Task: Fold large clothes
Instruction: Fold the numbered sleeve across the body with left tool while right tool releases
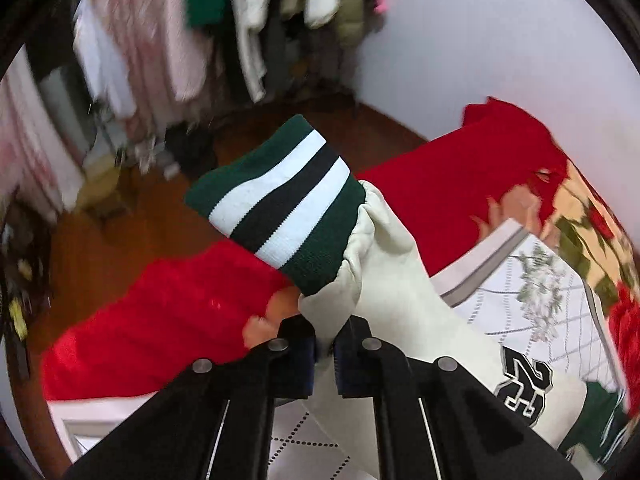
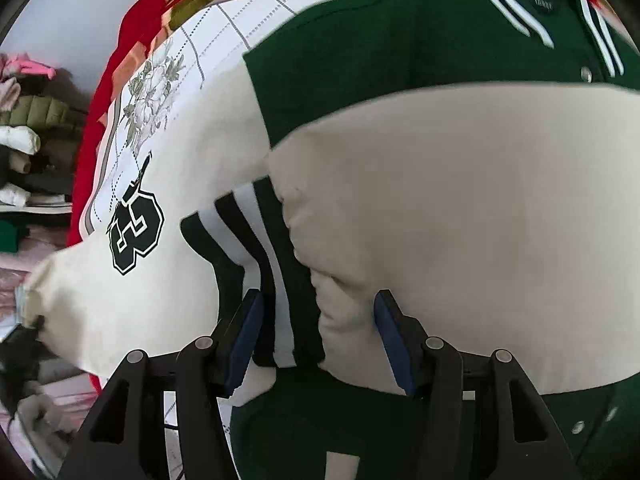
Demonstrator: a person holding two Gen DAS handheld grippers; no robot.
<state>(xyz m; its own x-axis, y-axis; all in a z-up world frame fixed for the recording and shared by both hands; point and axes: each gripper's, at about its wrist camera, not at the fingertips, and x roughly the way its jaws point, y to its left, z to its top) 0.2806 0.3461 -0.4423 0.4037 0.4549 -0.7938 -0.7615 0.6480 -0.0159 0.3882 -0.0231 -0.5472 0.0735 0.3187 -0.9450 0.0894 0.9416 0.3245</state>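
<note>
A green varsity jacket (image 2: 360,68) with cream sleeves lies on a bed. My left gripper (image 1: 325,354) is shut on the cream left sleeve (image 1: 384,280) just below its green, white and black striped cuff (image 1: 280,204), and holds it lifted above the bed; a "23" patch (image 1: 524,384) shows on that sleeve. My right gripper (image 2: 316,336) is open, its blue pads (image 2: 250,332) on either side of the other sleeve's striped cuff (image 2: 256,248), which lies across the jacket body. The lifted sleeve with its patch (image 2: 136,232) also shows in the right wrist view.
The bed has a white quilted cover with grey flowers (image 1: 536,280), a red blanket (image 1: 460,184) and a rose-print sheet (image 1: 600,232). Beyond are a brown wood floor (image 1: 120,240), a rack of hanging clothes (image 1: 168,32) and a white wall (image 1: 500,40).
</note>
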